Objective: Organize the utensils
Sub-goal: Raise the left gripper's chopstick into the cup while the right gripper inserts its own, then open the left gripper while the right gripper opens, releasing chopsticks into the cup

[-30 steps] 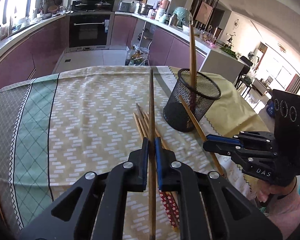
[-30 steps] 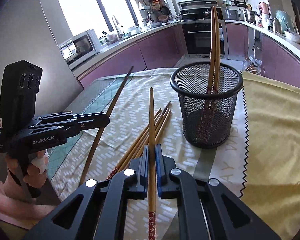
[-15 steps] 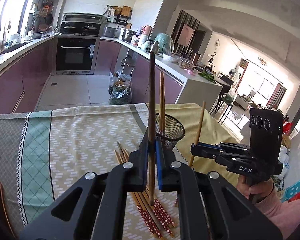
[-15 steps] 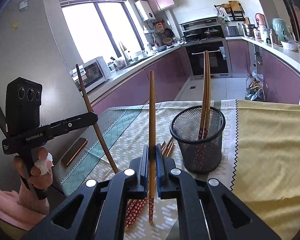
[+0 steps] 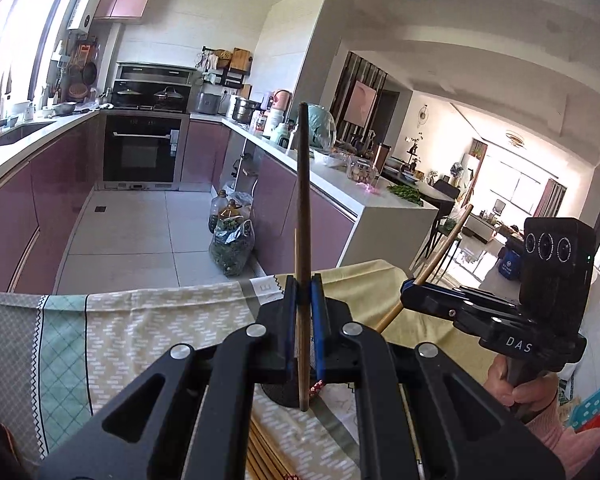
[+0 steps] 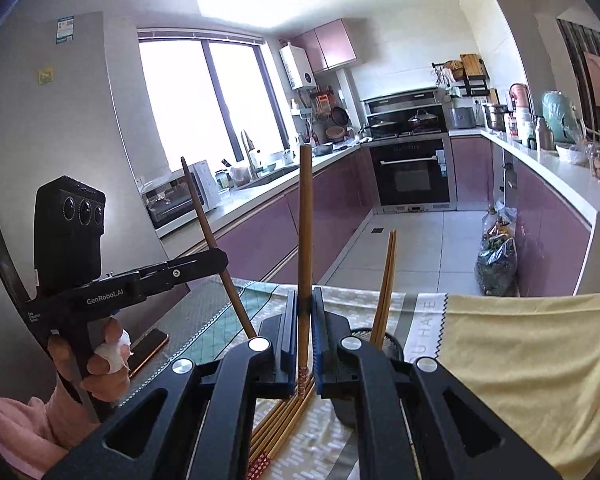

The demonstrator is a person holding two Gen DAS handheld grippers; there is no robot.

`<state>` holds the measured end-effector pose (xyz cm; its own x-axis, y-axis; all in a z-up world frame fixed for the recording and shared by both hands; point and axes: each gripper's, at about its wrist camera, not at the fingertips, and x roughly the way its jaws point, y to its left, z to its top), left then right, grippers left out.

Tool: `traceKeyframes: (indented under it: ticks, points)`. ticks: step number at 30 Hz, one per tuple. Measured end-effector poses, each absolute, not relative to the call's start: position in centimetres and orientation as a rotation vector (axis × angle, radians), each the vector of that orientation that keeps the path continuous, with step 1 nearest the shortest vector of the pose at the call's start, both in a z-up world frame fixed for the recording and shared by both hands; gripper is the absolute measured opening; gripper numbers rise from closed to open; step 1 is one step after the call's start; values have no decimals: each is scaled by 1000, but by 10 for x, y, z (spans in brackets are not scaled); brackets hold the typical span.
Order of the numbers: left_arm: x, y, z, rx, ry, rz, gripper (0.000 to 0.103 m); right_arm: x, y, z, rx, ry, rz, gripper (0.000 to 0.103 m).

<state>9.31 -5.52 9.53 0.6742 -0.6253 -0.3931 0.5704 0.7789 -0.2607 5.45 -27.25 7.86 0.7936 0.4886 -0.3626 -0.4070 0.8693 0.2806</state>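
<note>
Both tongs [image 5: 303, 312] [image 6: 305, 316] have lifted clamped chopsticks [image 5: 302, 216] [image 6: 305, 216].

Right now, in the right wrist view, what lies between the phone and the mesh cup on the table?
Loose chopsticks lie on the cloth between the phone and the mesh cup.

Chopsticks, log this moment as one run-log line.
left gripper: shut on chopstick | right gripper: shut on chopstick | holder: two chopsticks inside | rest: on cloth
</note>
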Motion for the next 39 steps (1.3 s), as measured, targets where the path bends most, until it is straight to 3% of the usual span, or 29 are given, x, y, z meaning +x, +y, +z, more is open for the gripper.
traceKeyframes:
  ticks: [9,28,39]
  points:
    - [115,-86,108,-86,462,-657,8,80,-289,86,184,425,423,5]
    - [151,-128,27,74,685,-652,8,134,-257,27,77,717,433,6]
    - [171,-131,22,69,702,-615,9,149,-249,24,91,728,405,8]
